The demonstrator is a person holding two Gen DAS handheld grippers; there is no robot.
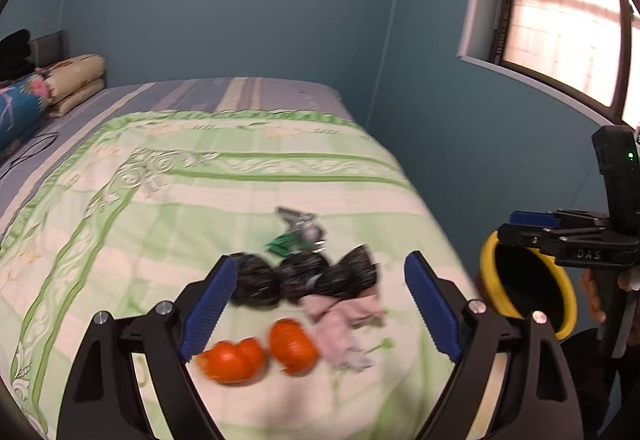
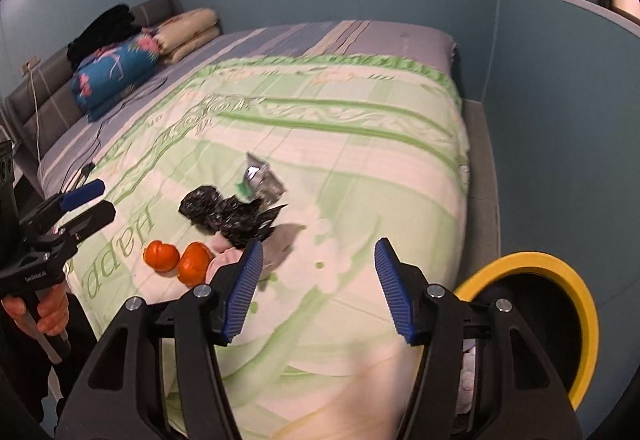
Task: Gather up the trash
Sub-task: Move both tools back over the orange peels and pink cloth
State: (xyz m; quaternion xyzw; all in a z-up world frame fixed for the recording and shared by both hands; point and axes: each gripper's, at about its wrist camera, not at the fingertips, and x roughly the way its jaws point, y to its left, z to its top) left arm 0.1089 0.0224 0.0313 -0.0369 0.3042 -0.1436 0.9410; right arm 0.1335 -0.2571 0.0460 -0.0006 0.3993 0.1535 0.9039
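**Approach to the litter pile, nothing yet gripped**

The left gripper (image 1: 316,304) is held wide open above the litter near the foot edge of the bed (image 1: 120,240); nothing is clasped between its fingers. The right gripper (image 2: 318,288) is held partly open and empty, beside the yellow-rimmed bin (image 2: 576,304) off the bed's corner. Orange peels (image 1: 256,354), crumpled black bags (image 1: 304,278), a pink tissue (image 1: 340,324) and a foil wrapper (image 1: 300,230) lie together. Next, one piece is judged to need straddling, pinching and carrying to the bin
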